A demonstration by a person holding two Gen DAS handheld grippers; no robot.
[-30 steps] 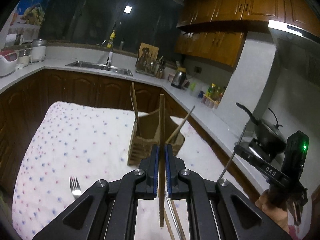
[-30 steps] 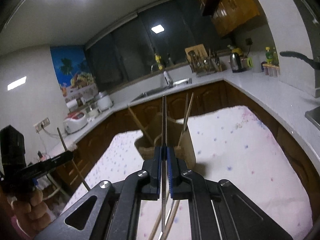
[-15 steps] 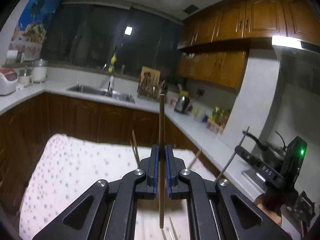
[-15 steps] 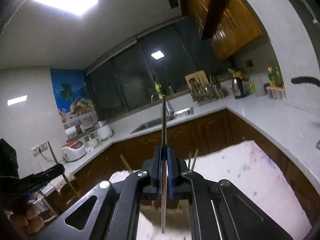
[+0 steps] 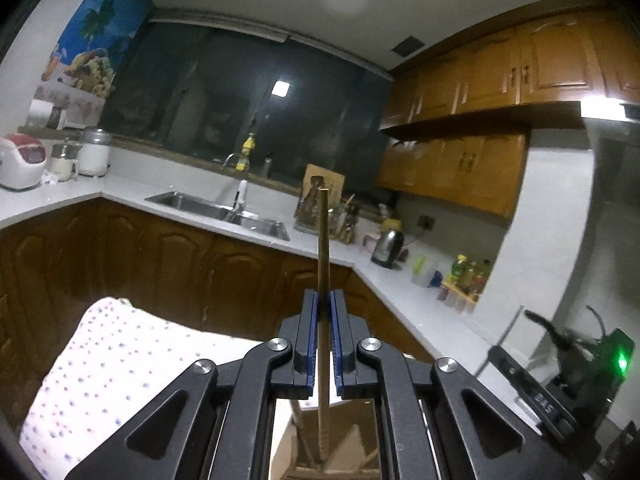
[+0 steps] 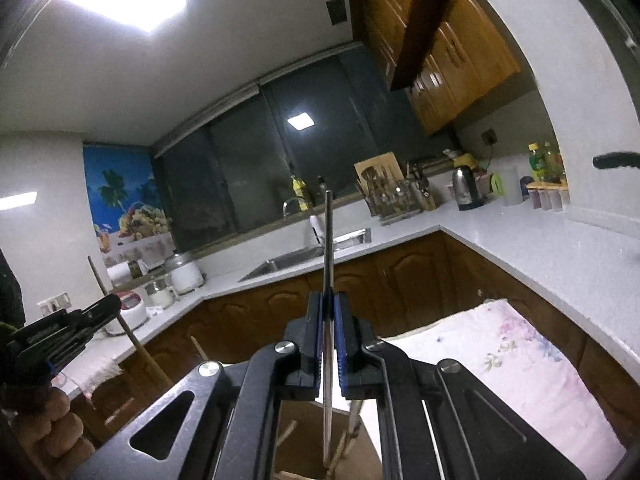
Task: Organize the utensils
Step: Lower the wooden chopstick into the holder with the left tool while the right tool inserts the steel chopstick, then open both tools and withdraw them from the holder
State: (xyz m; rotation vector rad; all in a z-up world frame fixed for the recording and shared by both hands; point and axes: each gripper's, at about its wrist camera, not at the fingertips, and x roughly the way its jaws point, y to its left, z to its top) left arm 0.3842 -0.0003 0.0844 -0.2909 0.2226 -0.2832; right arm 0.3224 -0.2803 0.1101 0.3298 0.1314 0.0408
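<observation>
Left gripper (image 5: 323, 344) clamps a slim brown wooden chopstick (image 5: 323, 248) upright, its tip toward 12 o'clock and its lower end over the holder (image 5: 360, 444) at 6 o'clock. Right gripper (image 6: 328, 344) likewise clamps a thin metal chopstick (image 6: 328, 240). Both appear light, stiff and slippery; mid-shaft grips suit.

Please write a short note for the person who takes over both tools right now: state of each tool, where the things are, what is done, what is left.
Left tool: shut on a wooden chopstick, held upright, lower end over the wooden utensil holder.
Right tool: shut on a metal chopstick, also upright, lower tip above the same holder.
The holder stands on the dotted tablecloth; some sticks already lean inside it.
Done: both chopsticks picked up and brought over the holder.
Left: lower and release each one. Whether other utensils remain on the table cannot be seen now.
</observation>
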